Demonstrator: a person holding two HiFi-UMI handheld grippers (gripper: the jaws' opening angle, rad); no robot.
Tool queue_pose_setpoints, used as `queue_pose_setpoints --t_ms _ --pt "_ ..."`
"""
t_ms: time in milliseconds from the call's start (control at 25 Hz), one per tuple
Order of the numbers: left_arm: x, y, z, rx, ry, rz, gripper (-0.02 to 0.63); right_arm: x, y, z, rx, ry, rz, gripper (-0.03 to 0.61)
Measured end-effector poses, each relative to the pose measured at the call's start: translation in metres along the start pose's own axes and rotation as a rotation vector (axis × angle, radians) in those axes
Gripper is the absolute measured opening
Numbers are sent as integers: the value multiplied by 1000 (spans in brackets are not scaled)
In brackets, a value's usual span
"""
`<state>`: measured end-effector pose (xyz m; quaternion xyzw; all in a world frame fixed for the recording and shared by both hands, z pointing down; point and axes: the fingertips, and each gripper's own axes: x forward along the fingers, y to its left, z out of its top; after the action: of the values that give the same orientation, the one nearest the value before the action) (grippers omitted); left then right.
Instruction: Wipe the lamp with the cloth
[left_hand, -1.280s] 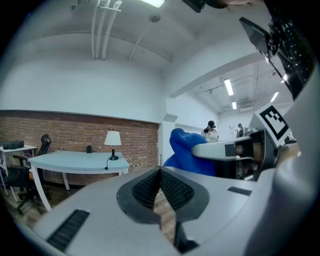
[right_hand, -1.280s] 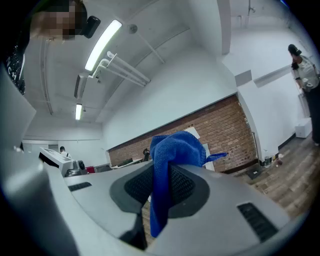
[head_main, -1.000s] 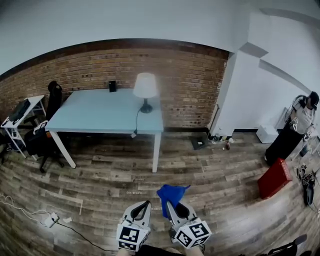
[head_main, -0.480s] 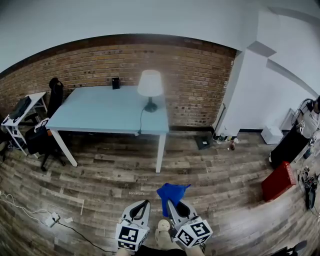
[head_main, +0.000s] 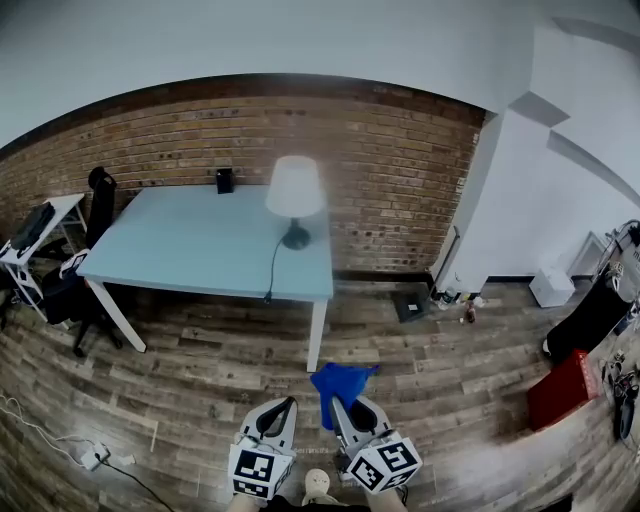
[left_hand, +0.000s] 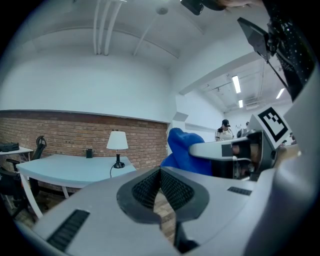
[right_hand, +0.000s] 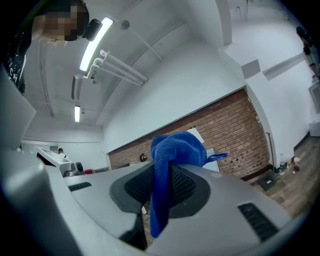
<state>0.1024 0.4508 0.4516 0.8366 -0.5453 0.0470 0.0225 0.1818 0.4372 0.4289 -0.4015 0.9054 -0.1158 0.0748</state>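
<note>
Nearest, the right gripper is clamped tight on the blue cloth. A bunched fold stands out past the jaw tips and a tail hangs back between the jaws, likely so that the loose fold meets the lamp first. Just beside it, the left gripper has its jaws pressed together with nothing between them, probably kept free to steady the lamp. Both hang low over the plank floor, well apart from the pale blue table.

The white-shaded table lamp stands near that table's right edge, its cord trailing over the near edge. A small dark box sits at the far edge, by the brick wall. Wiping has not begun. No brand or writing is readable; only the square markers on the gripper cubes show.
</note>
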Motion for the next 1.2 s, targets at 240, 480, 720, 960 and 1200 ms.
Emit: queue_pose_setpoints --t_ms 240,480,720,960,1200 --pt "70 21 6 -1 -9 35 8 50 -59 12 0 15 16 61" --pt "115 35 5 -18 -3 61 9 86 -94 14 11 30 49 61" --pt "140 42 1 -15 23 72 9 101 -110 14 33 50 76 61" --pt "157 47 -5 -22 59 74 9 108 -128 14 49 61 72 61" --pt "187 61 -8 -22 64 60 9 131 -150 12 58 65 55 61"
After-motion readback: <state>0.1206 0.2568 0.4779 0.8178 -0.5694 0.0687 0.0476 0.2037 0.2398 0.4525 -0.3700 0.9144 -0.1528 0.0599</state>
